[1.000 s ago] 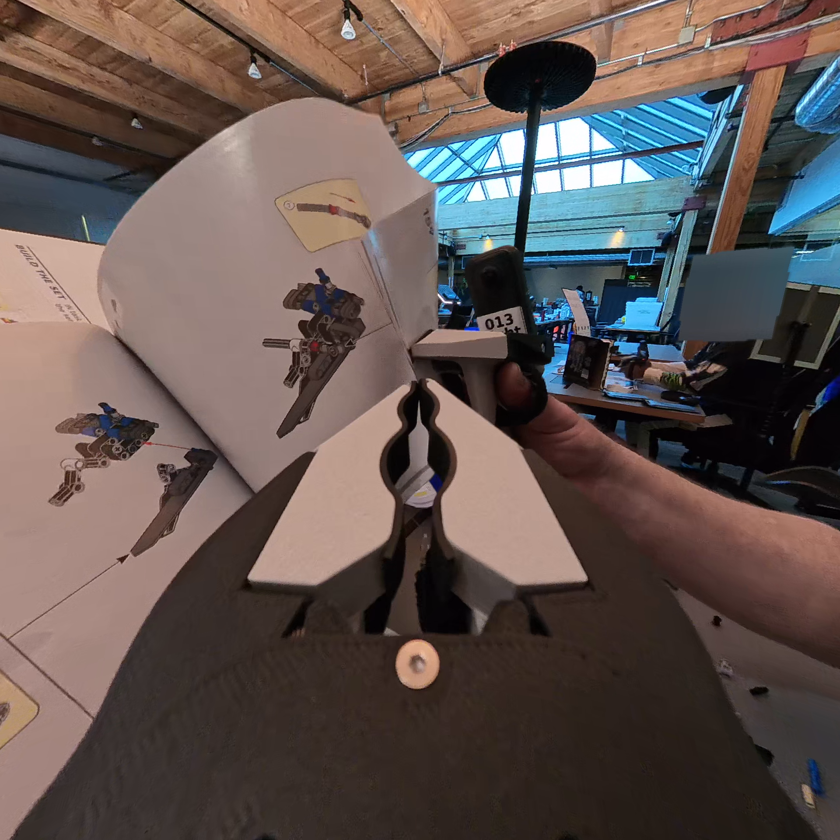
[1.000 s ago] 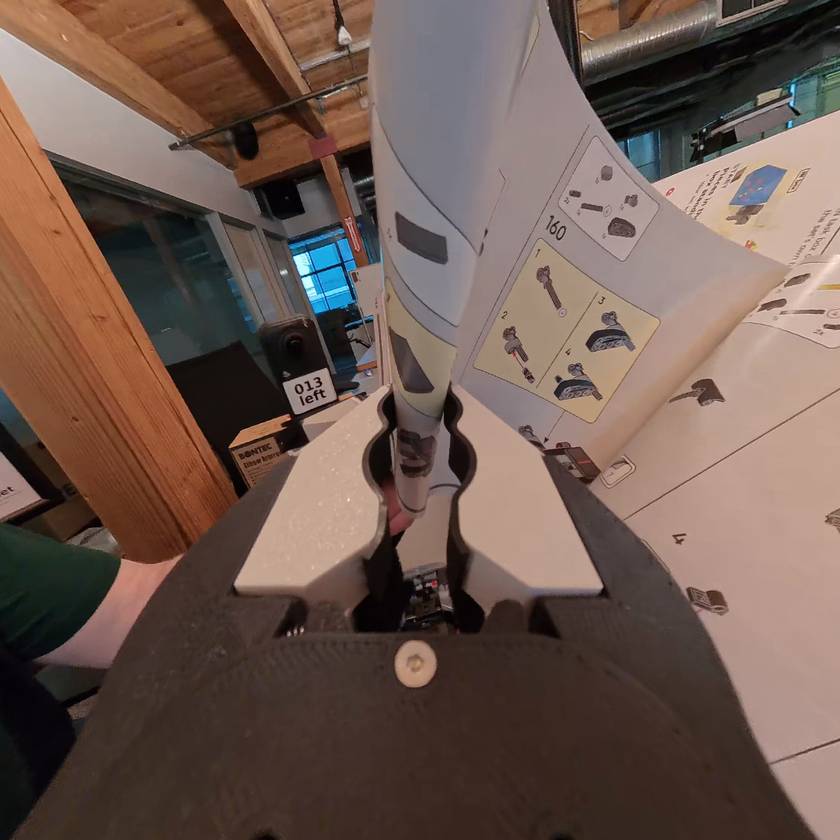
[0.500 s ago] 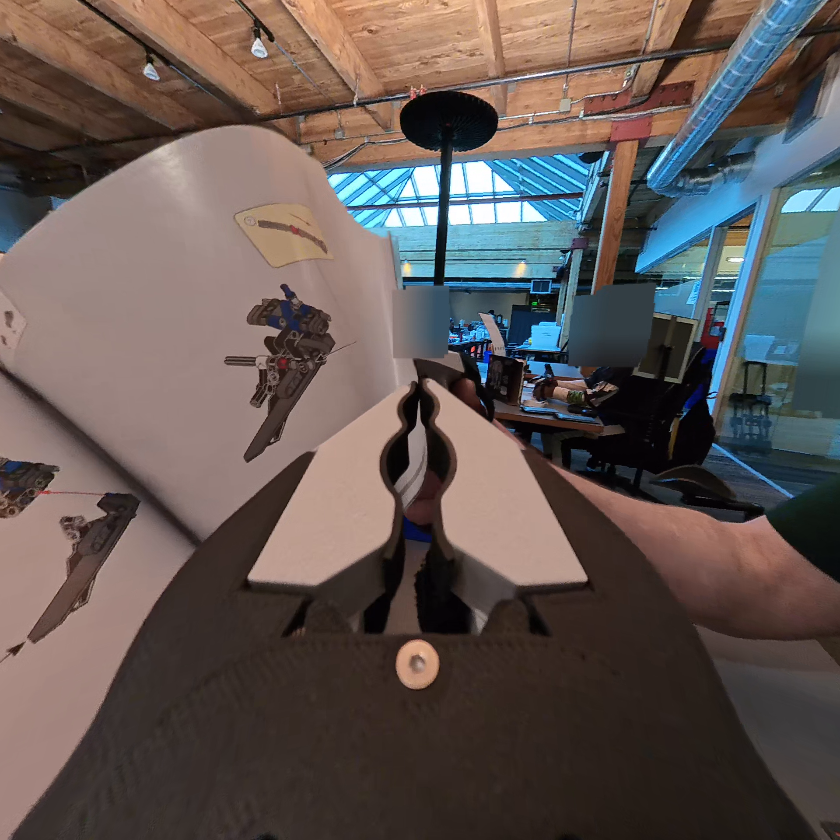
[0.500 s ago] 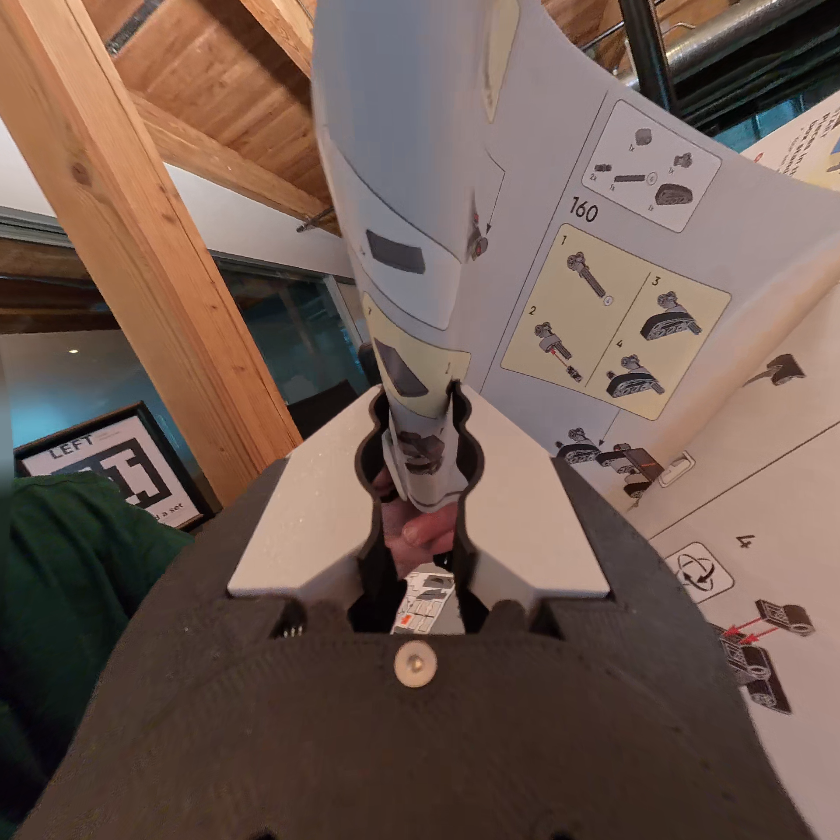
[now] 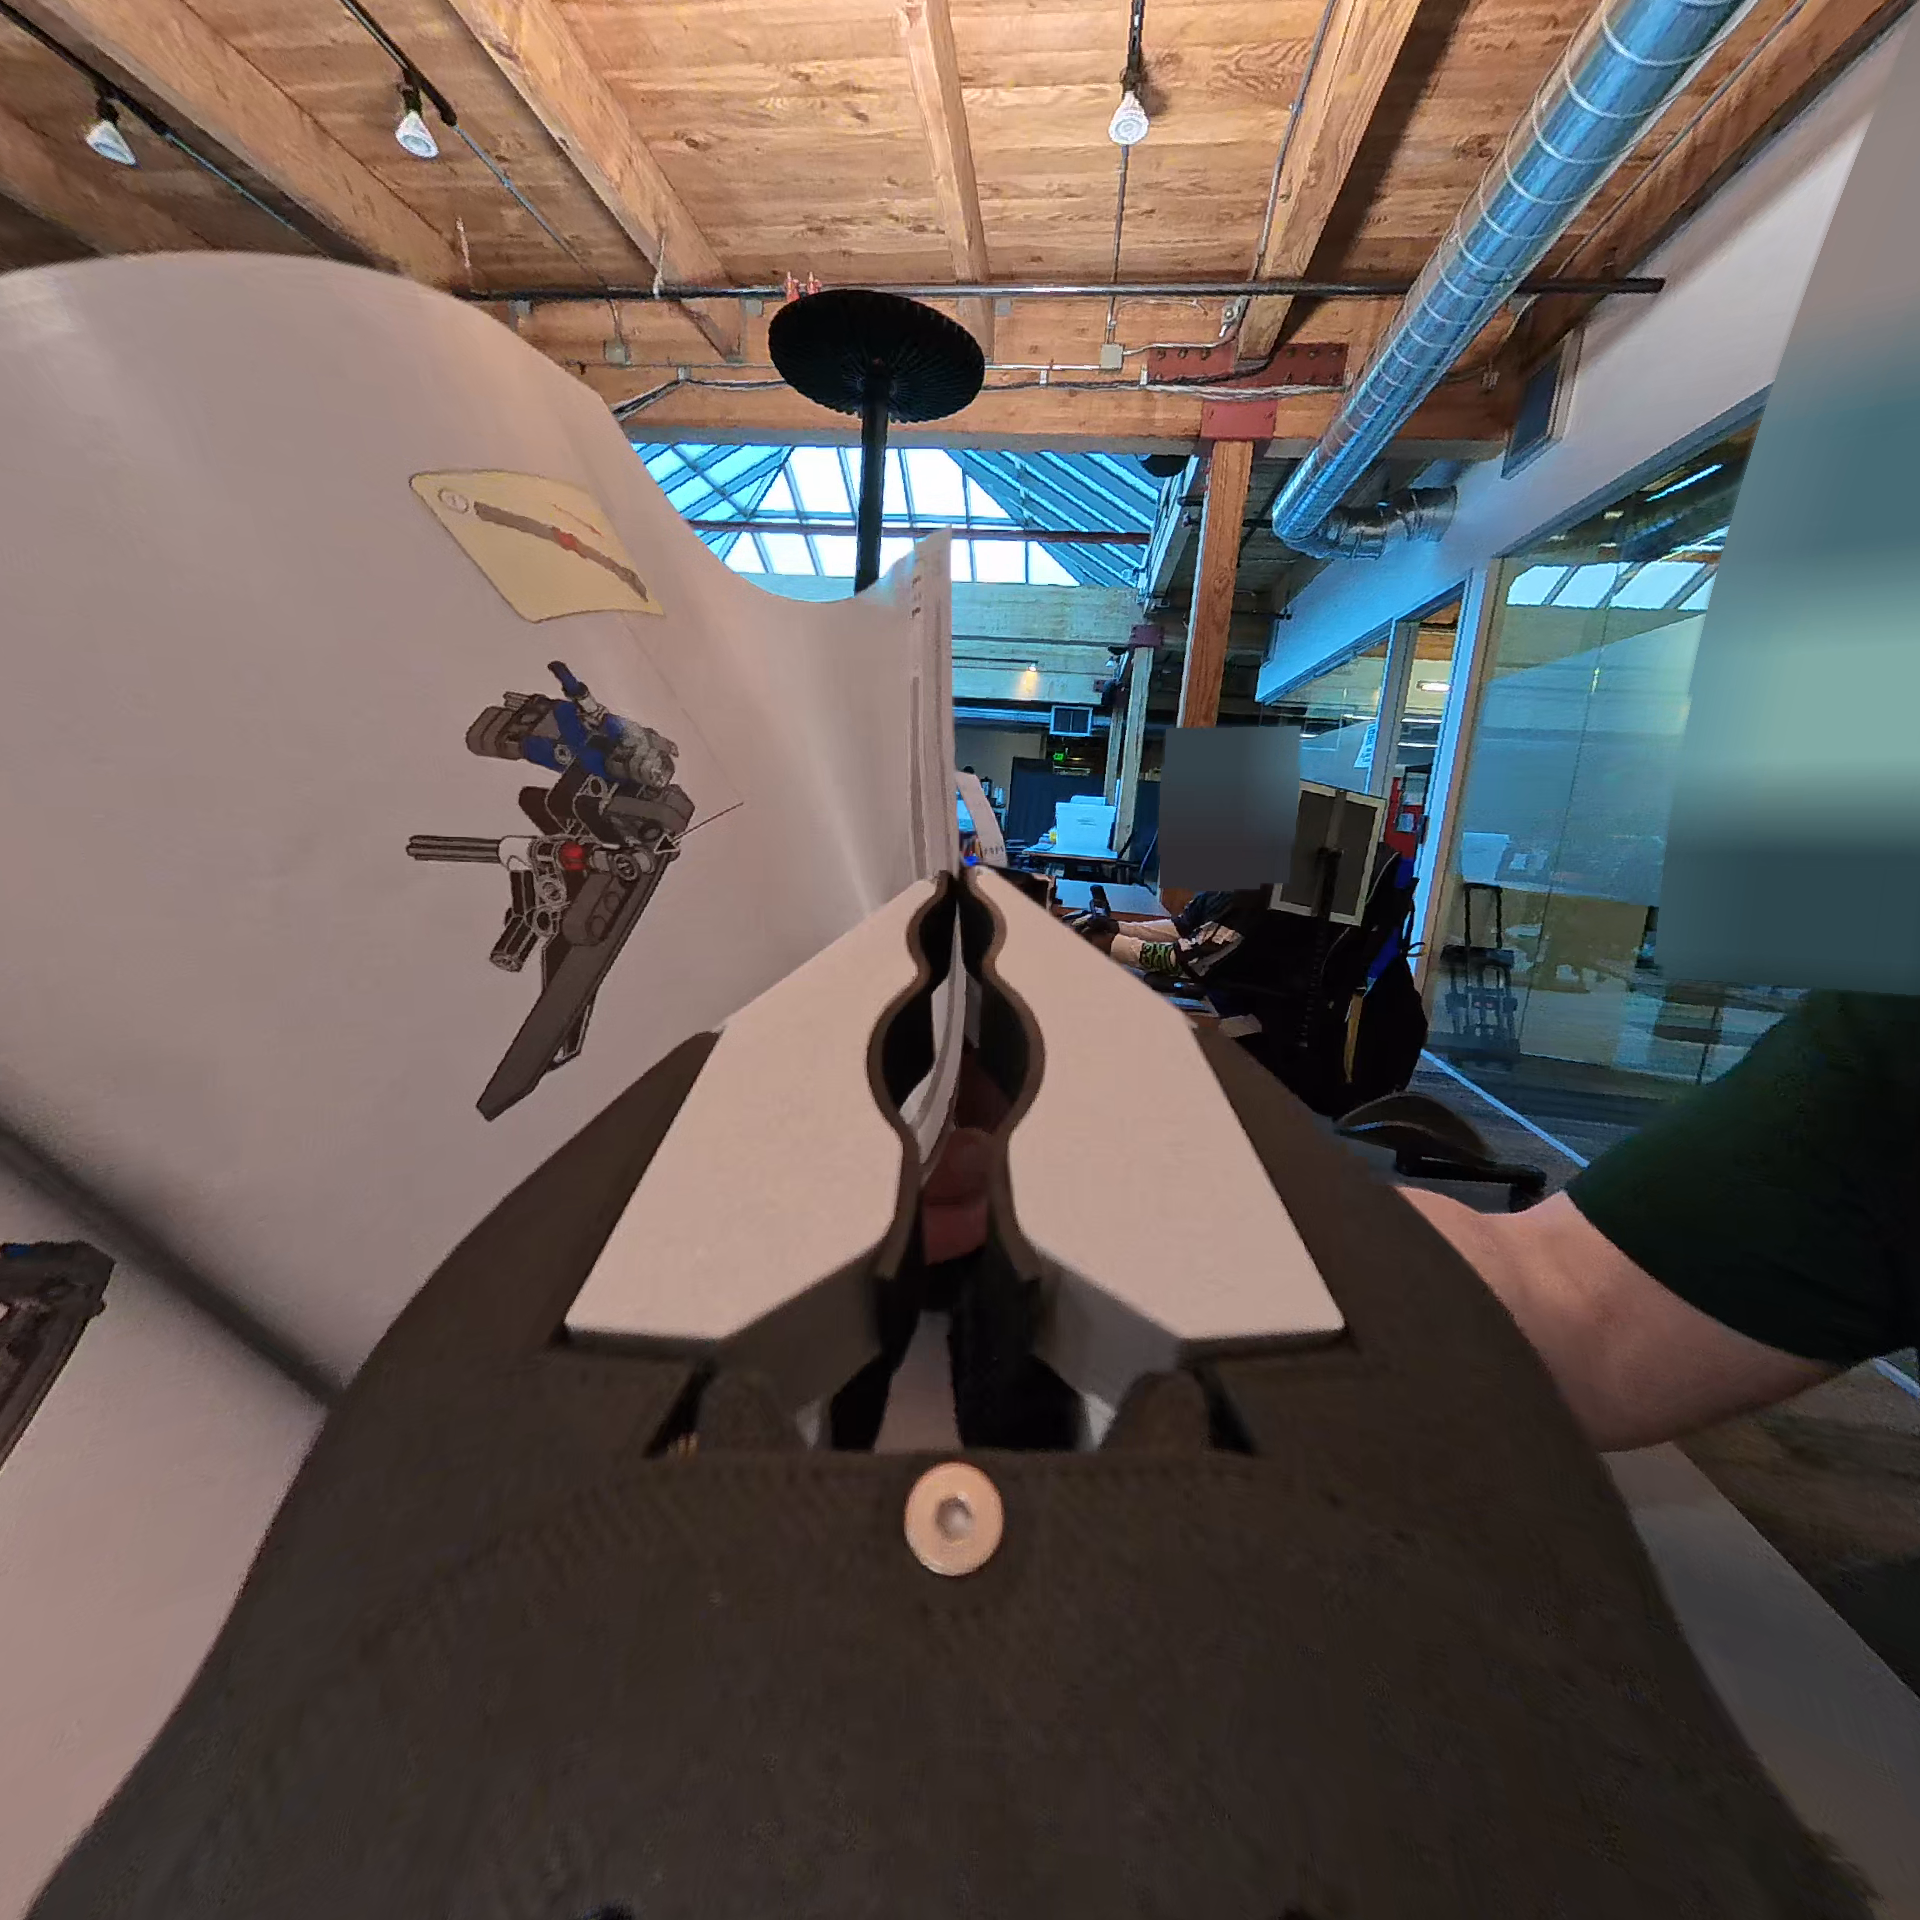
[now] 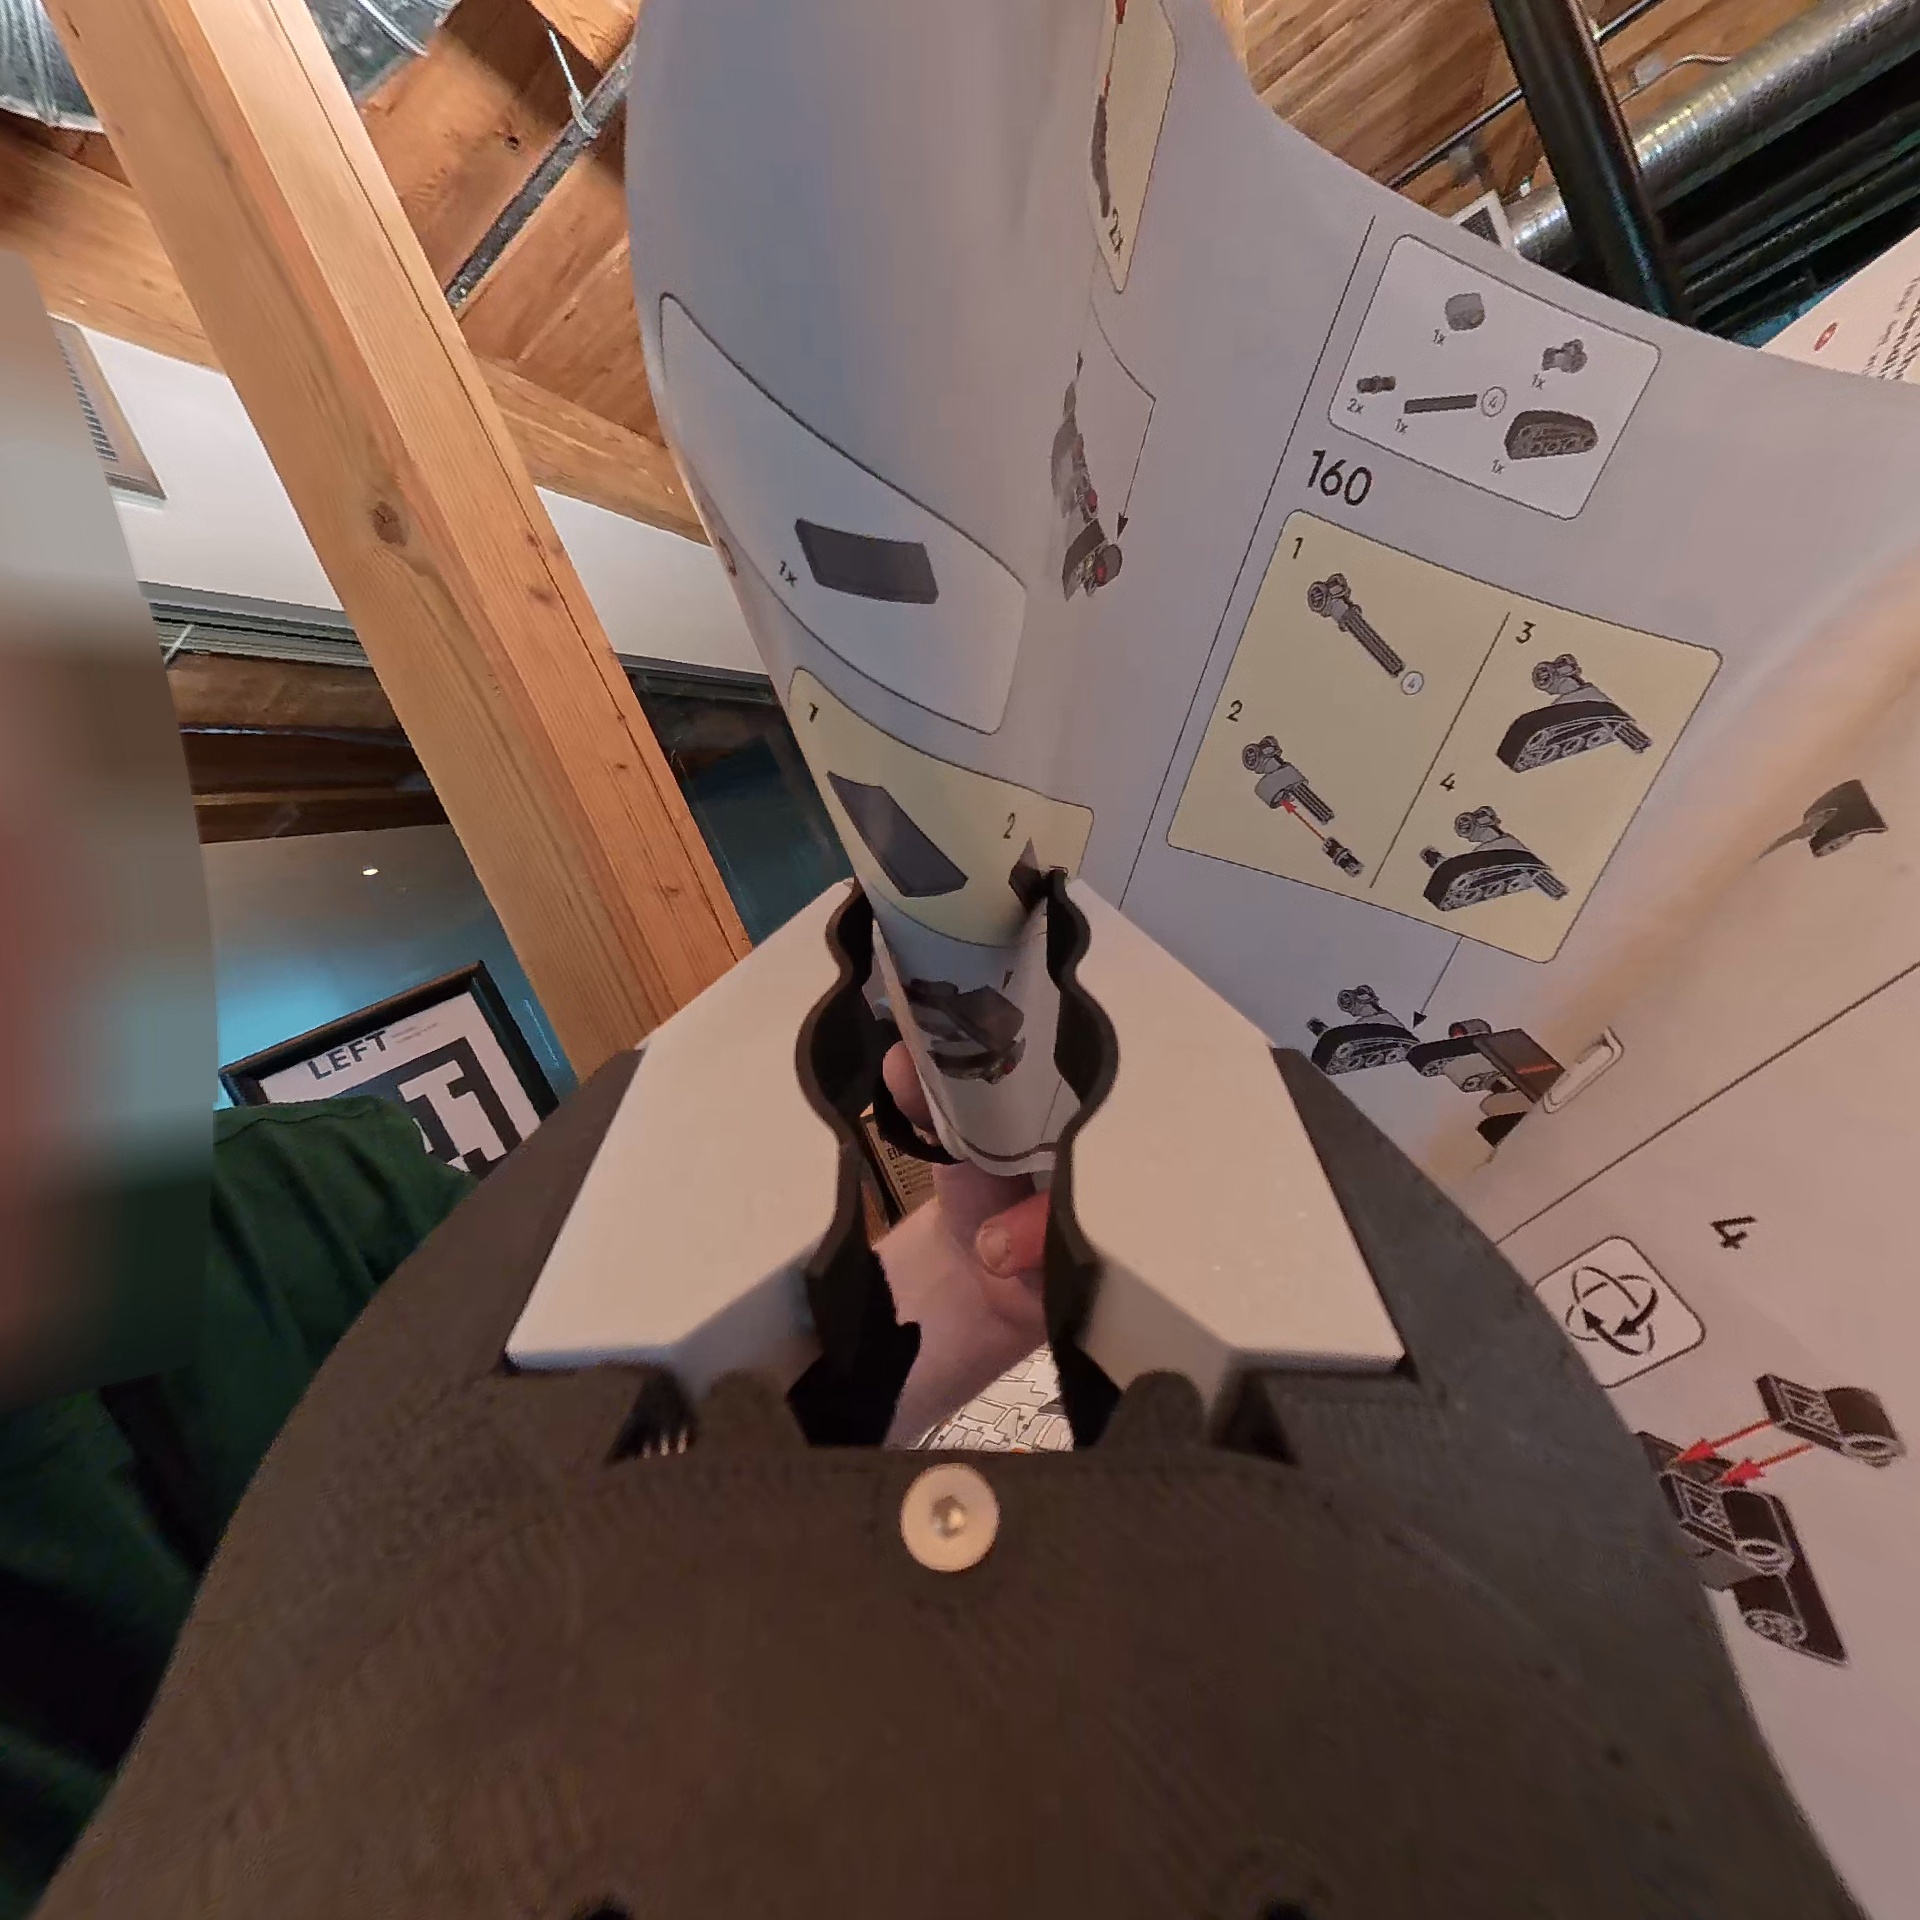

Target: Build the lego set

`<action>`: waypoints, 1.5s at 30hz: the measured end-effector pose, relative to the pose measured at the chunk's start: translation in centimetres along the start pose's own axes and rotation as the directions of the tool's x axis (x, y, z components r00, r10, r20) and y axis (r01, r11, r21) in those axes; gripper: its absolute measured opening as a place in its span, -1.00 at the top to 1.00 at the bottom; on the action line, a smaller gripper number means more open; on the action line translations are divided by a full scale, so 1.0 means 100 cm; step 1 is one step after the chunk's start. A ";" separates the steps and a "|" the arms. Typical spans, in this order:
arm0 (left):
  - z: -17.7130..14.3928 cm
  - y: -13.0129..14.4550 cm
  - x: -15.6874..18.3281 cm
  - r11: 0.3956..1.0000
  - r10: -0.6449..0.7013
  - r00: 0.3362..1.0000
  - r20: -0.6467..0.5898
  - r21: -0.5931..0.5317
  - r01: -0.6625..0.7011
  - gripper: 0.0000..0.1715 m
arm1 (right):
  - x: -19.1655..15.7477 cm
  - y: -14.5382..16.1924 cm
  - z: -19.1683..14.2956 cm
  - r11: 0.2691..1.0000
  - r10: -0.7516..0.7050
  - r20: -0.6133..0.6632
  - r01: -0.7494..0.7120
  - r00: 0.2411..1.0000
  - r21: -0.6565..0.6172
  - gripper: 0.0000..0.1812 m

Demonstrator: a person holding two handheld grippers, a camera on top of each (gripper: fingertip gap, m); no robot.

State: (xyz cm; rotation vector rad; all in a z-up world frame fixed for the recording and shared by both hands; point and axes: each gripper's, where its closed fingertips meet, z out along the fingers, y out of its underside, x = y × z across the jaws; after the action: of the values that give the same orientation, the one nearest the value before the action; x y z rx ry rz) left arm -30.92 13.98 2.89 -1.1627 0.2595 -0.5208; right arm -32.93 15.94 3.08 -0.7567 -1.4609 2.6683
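My left tongs point(image 5: 954, 883) and right tongs point(image 6: 951, 894) both pinching lifted white instruction-booklet page point(image 5: 260, 623); turn page slowly, avoid tearing.

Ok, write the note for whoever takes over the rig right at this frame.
Left gripper: shut on the edge of a lifted manual page, the one with the grey and blue model drawing.
Right gripper: shut on the corner of lifted pages of the same manual, held up mid-turn; the rest of the open manual lies beyond.
Done: pages raised off the open manual. No bricks are in either gripper, and the model itself is not in view.
Left: finish the page turn, let the pages lie flat, then find the step and go on building.
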 end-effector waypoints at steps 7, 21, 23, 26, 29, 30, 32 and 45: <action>0.002 0.000 0.001 0.999 -0.039 0.998 -0.057 0.024 0.040 1.00 | 0.001 -0.001 -0.001 1.000 0.024 0.034 -0.025 0.999 0.012 0.66; 0.002 -0.006 -0.002 0.994 -0.070 0.995 -0.068 0.077 0.075 1.00 | 0.003 -0.005 -0.009 0.998 0.038 0.046 -0.040 0.998 0.043 0.73; 0.002 -0.006 -0.002 0.995 -0.067 0.996 -0.065 0.076 0.071 1.00 | 0.004 -0.006 -0.012 0.998 0.036 0.039 -0.038 0.999 0.049 0.74; 0.000 -0.009 -0.002 0.995 -0.055 0.997 -0.054 0.086 0.059 1.00 | 0.005 -0.008 -0.021 0.998 0.013 -0.009 -0.013 1.000 0.054 0.78; -0.004 -0.014 -0.002 0.995 -0.037 0.999 -0.032 0.096 0.040 1.00 | 0.010 -0.011 -0.037 0.998 -0.006 -0.111 0.013 0.994 0.056 0.74; -0.006 -0.017 -0.003 0.994 -0.029 0.999 -0.017 0.108 0.030 1.00 | 0.014 -0.012 -0.045 0.998 -0.017 -0.170 0.028 0.985 0.058 0.70; -0.012 -0.024 -0.002 0.991 -0.024 1.000 -0.009 0.135 0.025 1.00 | 0.023 -0.017 -0.068 0.995 -0.053 -0.321 0.077 0.946 0.061 0.58; -0.043 -0.035 0.002 0.977 -0.023 0.998 0.065 0.213 0.009 1.00 | -0.032 -0.030 -0.041 0.862 -0.502 -0.537 0.443 0.678 -0.247 0.35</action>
State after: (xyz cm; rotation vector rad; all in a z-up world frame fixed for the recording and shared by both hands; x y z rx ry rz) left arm -33.63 9.42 4.49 -0.9728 0.1328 -0.5101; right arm -29.10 20.15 4.94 -0.9351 -1.3661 1.7605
